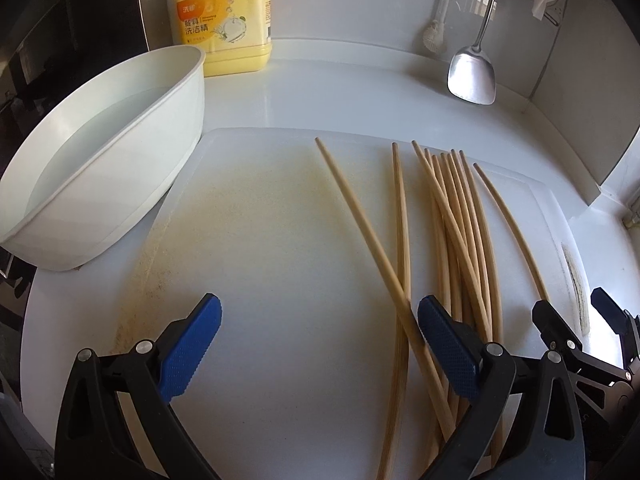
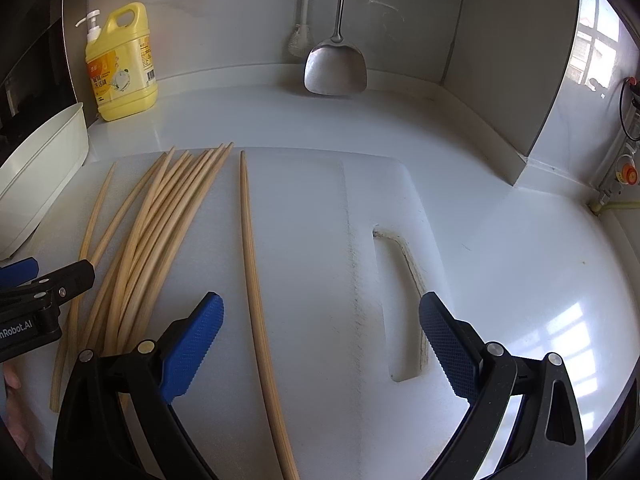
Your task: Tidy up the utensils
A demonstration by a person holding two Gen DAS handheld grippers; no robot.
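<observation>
My left claw is spread wide and holds nothing. My right claw is spread wide too, and it is empty as well. Both hang over a white board that lies on the white tabletop.

The chopsticks lie on the board. Most of them sit in a loose bunch, with some crossing over others. One stick slants across the bunch and passes just beside my left claw's right finger. Another stick lies alone on the right side of the bunch, and it runs between the fingers of my right claw.

A white tub sits at the left edge of the board, touching it. Behind the tub stands a yellow soap bottle. A metal spatula hangs at the back wall, with its blade down near the tabletop. The board has a handle slot near my right claw.
</observation>
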